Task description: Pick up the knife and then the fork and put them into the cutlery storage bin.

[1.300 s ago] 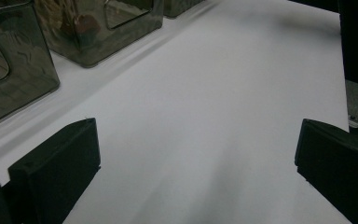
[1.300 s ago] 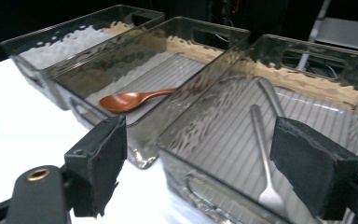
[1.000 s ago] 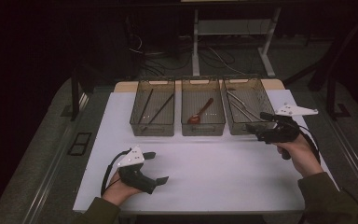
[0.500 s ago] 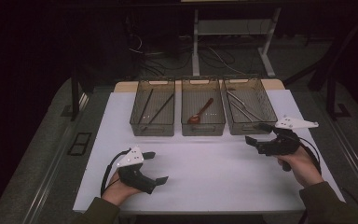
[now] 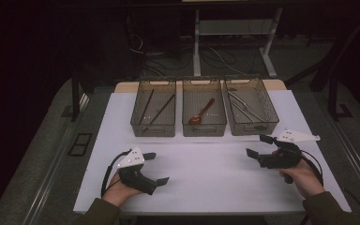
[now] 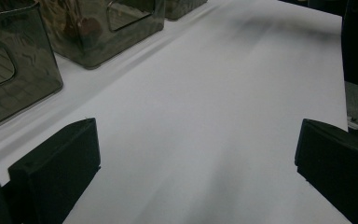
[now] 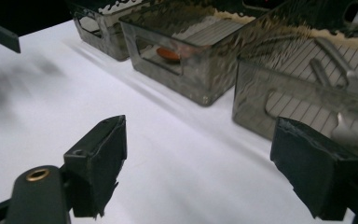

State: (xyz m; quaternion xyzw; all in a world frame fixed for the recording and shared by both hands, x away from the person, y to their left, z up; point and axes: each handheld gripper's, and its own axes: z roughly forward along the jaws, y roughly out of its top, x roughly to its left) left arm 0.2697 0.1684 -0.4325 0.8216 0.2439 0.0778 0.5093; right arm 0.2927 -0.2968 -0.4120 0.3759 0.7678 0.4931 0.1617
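- The right gripper has drawn back from the right-hand smoky clear plastic bin holding metal tongs, jaws open and empty.
- The left gripper rests open on the white table; sorting looks finished.

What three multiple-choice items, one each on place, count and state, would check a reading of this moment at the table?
1. Where does the reddish spoon lie?
A. in the left bin
B. in the middle bin
C. on the white mat

2. How many clear bins stand in the row?
A. two
B. three
C. four

3. How do the jaws of the right gripper stand?
A. apart, with nothing between them
B. clamped on the spoon
C. clamped on a bin's rim

Answers: 1 B, the high view shows the spoon inside the centre bin; 2 B, three bins stand side by side; 3 A, the right gripper view shows bare white mat between the jaws.
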